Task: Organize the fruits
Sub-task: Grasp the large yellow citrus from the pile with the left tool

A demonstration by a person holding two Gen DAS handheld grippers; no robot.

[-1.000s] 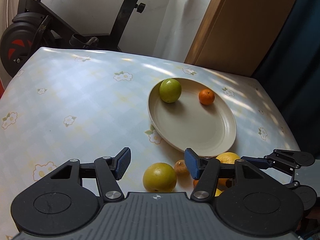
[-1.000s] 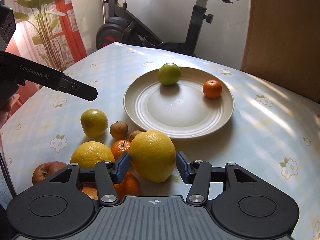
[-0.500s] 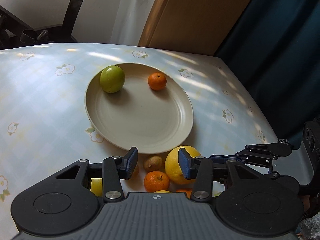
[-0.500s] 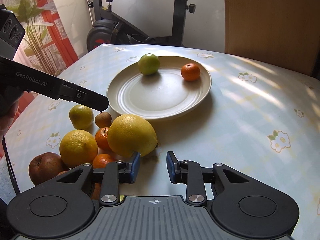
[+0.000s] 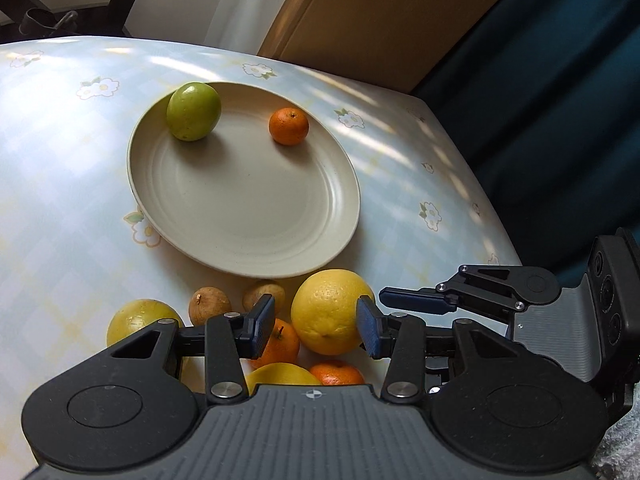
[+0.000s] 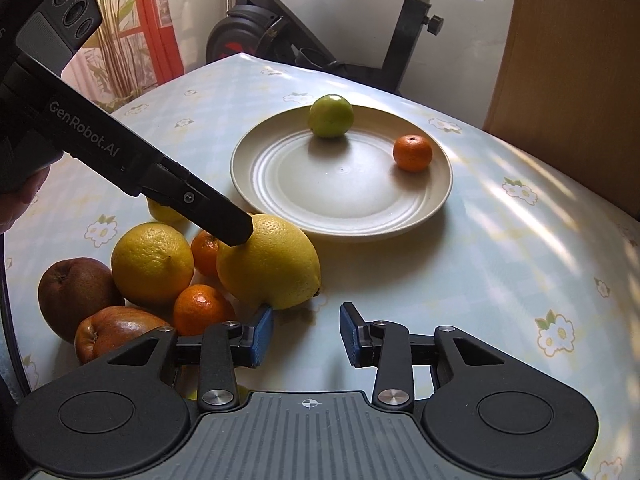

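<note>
Grapefruit (image 5: 330, 312) sits between the left gripper's (image 5: 316, 326) closing jaws for plating, while the right gripper (image 6: 306, 334) stands empty, slightly parted.

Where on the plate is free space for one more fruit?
The plate is bare in its centre and its near half; only the green fruit and a small orange sit at its far rim. The pile beside the big yellow citrus is crowded.

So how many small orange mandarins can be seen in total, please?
3. One mandarin lies on the plate. Two lie in the pile beside the plate: one behind the big yellow citrus, one in front. More may be hidden underneath.
</note>
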